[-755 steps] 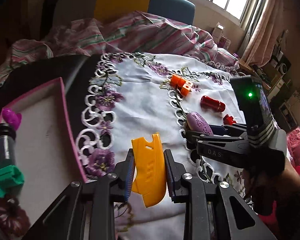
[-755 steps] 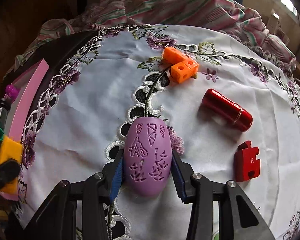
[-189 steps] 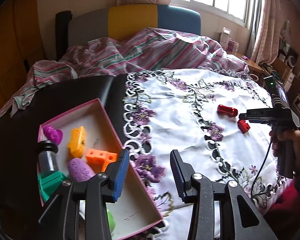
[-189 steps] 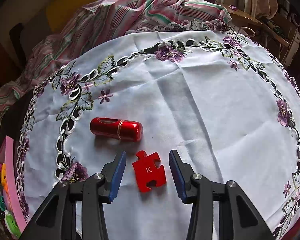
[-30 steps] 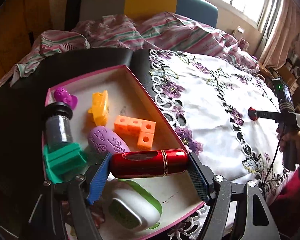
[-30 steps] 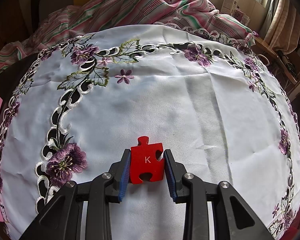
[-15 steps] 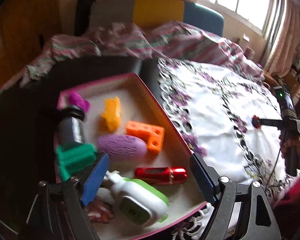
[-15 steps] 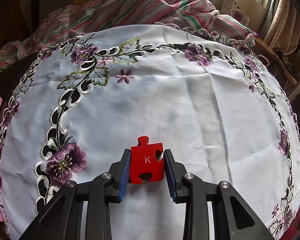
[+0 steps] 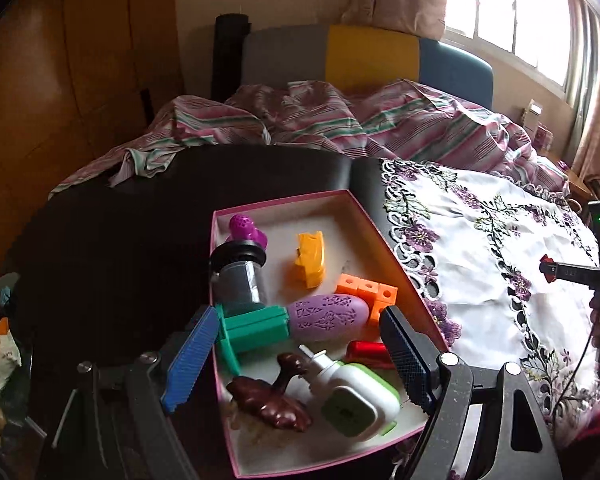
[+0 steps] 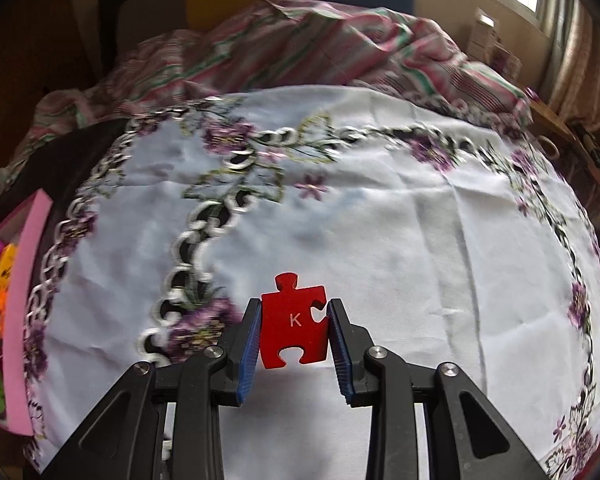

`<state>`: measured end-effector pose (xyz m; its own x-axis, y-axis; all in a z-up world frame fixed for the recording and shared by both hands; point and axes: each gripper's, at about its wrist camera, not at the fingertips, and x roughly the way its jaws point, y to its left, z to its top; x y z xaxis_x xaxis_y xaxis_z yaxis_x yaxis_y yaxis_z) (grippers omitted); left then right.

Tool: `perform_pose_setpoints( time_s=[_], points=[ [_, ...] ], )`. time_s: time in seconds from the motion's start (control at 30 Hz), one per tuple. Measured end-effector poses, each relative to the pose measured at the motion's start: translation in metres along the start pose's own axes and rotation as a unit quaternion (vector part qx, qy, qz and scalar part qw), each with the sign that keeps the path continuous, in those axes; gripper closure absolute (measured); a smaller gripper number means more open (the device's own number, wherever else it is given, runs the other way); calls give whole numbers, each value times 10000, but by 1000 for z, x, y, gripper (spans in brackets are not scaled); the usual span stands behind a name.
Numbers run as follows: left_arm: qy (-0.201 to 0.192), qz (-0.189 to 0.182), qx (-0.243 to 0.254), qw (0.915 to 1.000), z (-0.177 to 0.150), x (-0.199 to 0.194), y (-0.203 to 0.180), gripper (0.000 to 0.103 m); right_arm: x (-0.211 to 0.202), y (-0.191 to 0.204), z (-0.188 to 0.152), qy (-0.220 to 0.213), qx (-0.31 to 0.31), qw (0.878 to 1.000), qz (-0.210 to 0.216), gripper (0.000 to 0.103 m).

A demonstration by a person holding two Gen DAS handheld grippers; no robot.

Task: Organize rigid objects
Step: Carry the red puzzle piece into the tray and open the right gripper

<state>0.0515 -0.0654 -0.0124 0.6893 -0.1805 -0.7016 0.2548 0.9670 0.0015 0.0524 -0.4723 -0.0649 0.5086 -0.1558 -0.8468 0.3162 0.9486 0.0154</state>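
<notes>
Lifted: 1 puzzle piece [image 10: 293,322]; right gripper [image 10: 294,338] clamped.

Ahead of you, a grey, yellow and blue headboard [image 9: 364,54] backs the striped bedding [image 9: 380,124]; a bright curtained window [image 9: 512,16] sits far right.

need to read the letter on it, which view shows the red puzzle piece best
The right wrist view: the red puzzle piece sits large and centred, pinched in the right hand-held gripper, with its white K legible. The left wrist view shows only a tiny red speck at that gripper's tip, far across the tablecloth.
</notes>
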Motion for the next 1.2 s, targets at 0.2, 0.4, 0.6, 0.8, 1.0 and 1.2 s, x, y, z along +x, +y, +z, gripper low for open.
perform_pose_setpoints(
  time_s=[0.2, 0.4, 0.6, 0.8, 1.0, 1.2],
  points=[
    [15, 3, -81, 10000, -4, -2, 6, 20, -22, 57, 0, -166, -544, 9971, 496, 71],
    [13, 22, -143, 9999, -6, -3, 11, 20, -47, 120, -5, -366, -1048, 9877, 1101, 71],
    [21, 37, -259, 9997, -9, -4, 20, 20, -70, 183, -11, -497, -1606, 9706, 1720, 71],
    [-4, 170, -567, 9982, -12, -5, 42, 20, -80, 233, -20, -484, -2042, 9542, 2132, 71],
    [14, 340, -791, 9963, -16, -7, 64, 20, -77, 271, -28, -355, -2326, 9437, 2325, 71],
    [21, 428, -945, 9946, -20, -7, 77, 20, -64, 288, -35, -155, -2343, 9449, 2283, 71]
  ],
)
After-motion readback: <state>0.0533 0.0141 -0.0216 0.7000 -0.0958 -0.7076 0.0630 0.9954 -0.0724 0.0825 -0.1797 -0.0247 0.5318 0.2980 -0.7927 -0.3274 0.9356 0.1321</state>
